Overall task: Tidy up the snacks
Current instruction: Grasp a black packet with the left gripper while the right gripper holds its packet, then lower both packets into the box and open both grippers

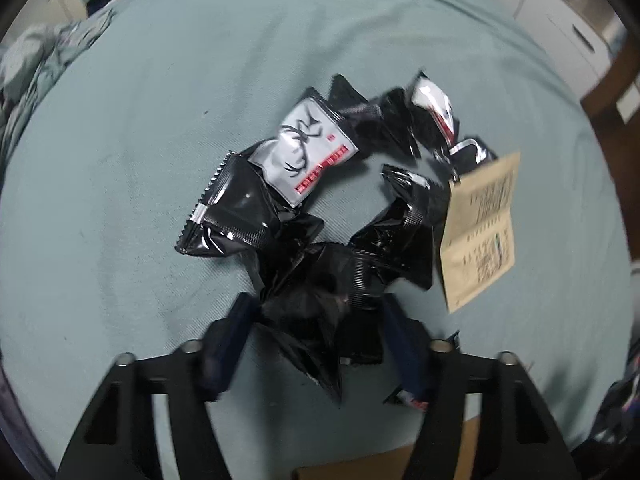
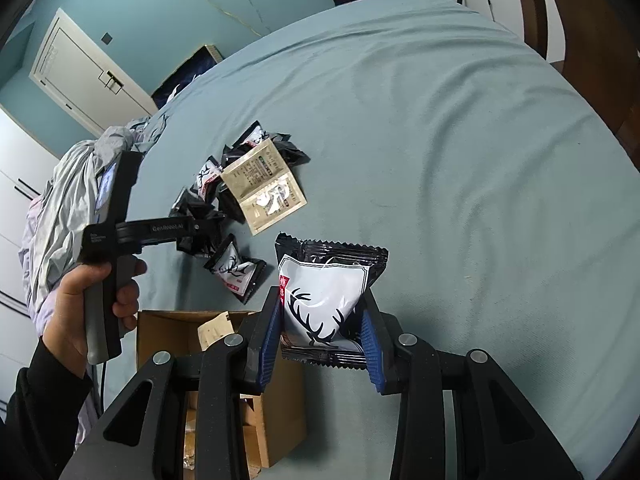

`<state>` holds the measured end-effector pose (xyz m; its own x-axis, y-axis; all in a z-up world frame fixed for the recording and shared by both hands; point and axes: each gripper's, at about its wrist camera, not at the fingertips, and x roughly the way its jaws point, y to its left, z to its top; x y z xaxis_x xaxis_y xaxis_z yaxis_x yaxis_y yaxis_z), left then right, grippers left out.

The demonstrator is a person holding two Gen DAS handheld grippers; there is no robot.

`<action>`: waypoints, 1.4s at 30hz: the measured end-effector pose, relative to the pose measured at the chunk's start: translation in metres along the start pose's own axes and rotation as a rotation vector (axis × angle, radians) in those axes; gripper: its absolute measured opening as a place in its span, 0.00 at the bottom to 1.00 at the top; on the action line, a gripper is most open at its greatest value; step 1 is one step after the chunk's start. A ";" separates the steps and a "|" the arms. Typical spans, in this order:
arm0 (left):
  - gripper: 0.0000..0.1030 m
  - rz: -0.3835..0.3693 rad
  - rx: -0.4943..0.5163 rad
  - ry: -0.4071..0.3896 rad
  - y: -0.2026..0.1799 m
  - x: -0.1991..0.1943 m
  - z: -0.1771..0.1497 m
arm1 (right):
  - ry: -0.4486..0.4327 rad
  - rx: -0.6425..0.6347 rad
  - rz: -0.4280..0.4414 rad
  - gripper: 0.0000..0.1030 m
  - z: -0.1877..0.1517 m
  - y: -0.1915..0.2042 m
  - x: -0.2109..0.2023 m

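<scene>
Several black and white deer-print snack packets [image 1: 304, 148] lie in a pile on the teal bed [image 1: 140, 160], with a tan sachet [image 1: 480, 228] at its right. My left gripper [image 1: 316, 336] is closed on a black packet [image 1: 320, 312] at the near edge of the pile. It also shows in the right wrist view [image 2: 200, 228], held by a hand over the pile [image 2: 224, 196]. My right gripper [image 2: 320, 336] is shut on a white deer-print packet [image 2: 324, 300], held above the bed beside an open cardboard box [image 2: 168, 328].
The cardboard box stands at the bed's near edge, with tan sachets [image 2: 216, 332] inside. A loose deer packet [image 2: 236, 272] lies just beyond the box. Crumpled grey bedding [image 2: 68, 200] lies at the left. A white door [image 2: 80, 76] and wooden furniture [image 2: 580, 40] stand behind.
</scene>
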<state>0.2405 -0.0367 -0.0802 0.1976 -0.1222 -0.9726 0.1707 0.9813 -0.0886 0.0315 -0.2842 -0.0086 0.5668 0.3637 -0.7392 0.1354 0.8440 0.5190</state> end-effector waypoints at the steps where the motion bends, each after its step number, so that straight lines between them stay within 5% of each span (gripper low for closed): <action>1: 0.42 -0.025 -0.019 0.003 0.002 -0.001 0.000 | -0.002 0.000 -0.001 0.34 0.000 0.000 0.000; 8: 0.36 0.010 -0.043 -0.071 0.005 -0.032 -0.022 | -0.020 0.003 -0.010 0.34 -0.001 0.000 -0.001; 15: 0.36 0.022 -0.006 -0.208 0.010 -0.104 -0.061 | -0.040 -0.021 -0.013 0.34 -0.002 0.005 -0.006; 23: 0.36 -0.064 0.088 -0.294 -0.016 -0.160 -0.131 | -0.067 -0.052 -0.024 0.34 -0.006 0.008 -0.014; 30: 0.36 -0.109 0.226 -0.298 -0.047 -0.145 -0.184 | -0.056 -0.077 -0.006 0.34 -0.011 0.011 -0.019; 36: 0.37 -0.137 0.186 -0.248 -0.041 -0.115 -0.194 | -0.057 -0.137 0.015 0.34 -0.016 0.022 -0.023; 37: 0.40 -0.140 0.181 -0.247 -0.041 -0.113 -0.193 | -0.059 -0.151 0.018 0.34 -0.018 0.024 -0.023; 39: 0.61 -0.132 0.171 -0.265 -0.039 -0.115 -0.193 | -0.059 -0.179 0.017 0.34 -0.021 0.029 -0.023; 40: 0.81 -0.114 0.161 -0.296 -0.037 -0.119 -0.193 | -0.058 -0.190 0.015 0.34 -0.022 0.031 -0.022; 42: 0.90 -0.087 0.142 -0.348 -0.033 -0.127 -0.193 | -0.054 -0.205 0.017 0.34 -0.024 0.035 -0.021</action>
<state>0.0235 -0.0249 0.0045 0.4885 -0.2711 -0.8293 0.3281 0.9378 -0.1134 0.0048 -0.2531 0.0149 0.6113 0.3616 -0.7039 -0.0396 0.9024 0.4291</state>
